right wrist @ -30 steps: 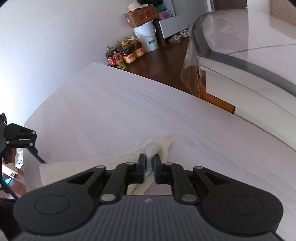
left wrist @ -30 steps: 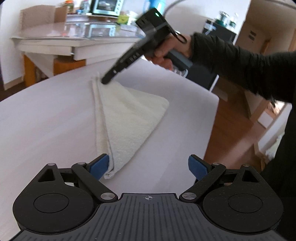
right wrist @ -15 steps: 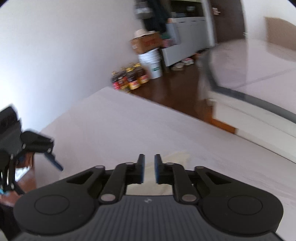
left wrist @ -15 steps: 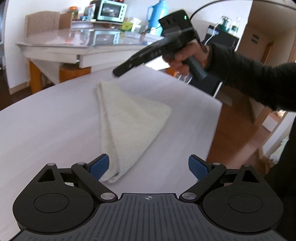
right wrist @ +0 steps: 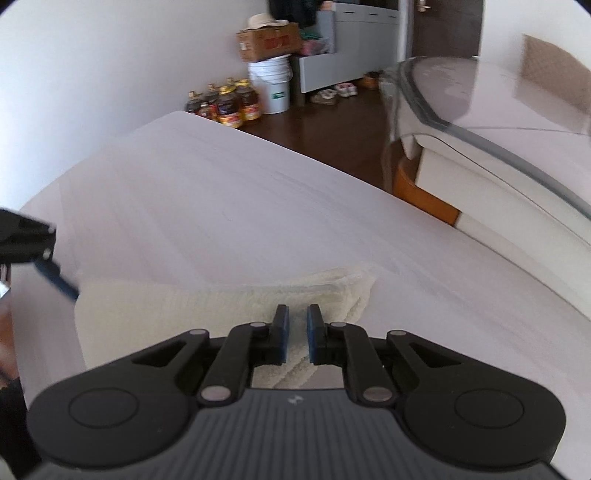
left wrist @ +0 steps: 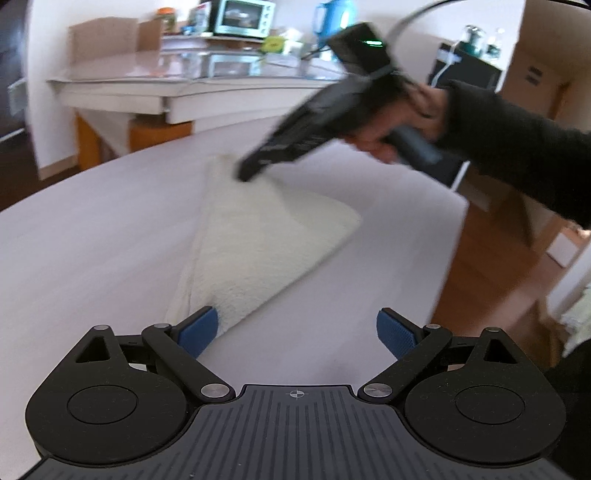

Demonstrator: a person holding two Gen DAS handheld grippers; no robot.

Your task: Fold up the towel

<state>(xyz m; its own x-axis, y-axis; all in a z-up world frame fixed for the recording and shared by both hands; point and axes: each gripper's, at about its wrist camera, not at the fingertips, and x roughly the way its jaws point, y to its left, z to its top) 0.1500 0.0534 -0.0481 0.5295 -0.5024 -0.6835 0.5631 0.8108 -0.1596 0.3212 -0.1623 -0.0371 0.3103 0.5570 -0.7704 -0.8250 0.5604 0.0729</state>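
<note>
A cream towel (left wrist: 258,243) lies folded on the white table (left wrist: 92,240). It also shows in the right wrist view (right wrist: 184,314). My left gripper (left wrist: 295,330) is wide open and empty, its left pad at the towel's near corner. My right gripper (right wrist: 297,332) hovers over the towel's far end with its jaws nearly together, a narrow gap between the pads and nothing held. In the left wrist view the right gripper (left wrist: 243,173) is blurred, its tip just above the towel's far corner.
A glass-topped table (left wrist: 184,85) with a toaster oven (left wrist: 243,18) stands behind. The white table's right edge (left wrist: 454,236) drops to the wood floor. Oil bottles (right wrist: 225,105), a white bucket (right wrist: 271,86) and a cardboard box (right wrist: 267,40) stand by the wall.
My right gripper let go of the towel's far corner, lifted away, then came back down over the towel's far end. My left gripper stayed open near the near corner.
</note>
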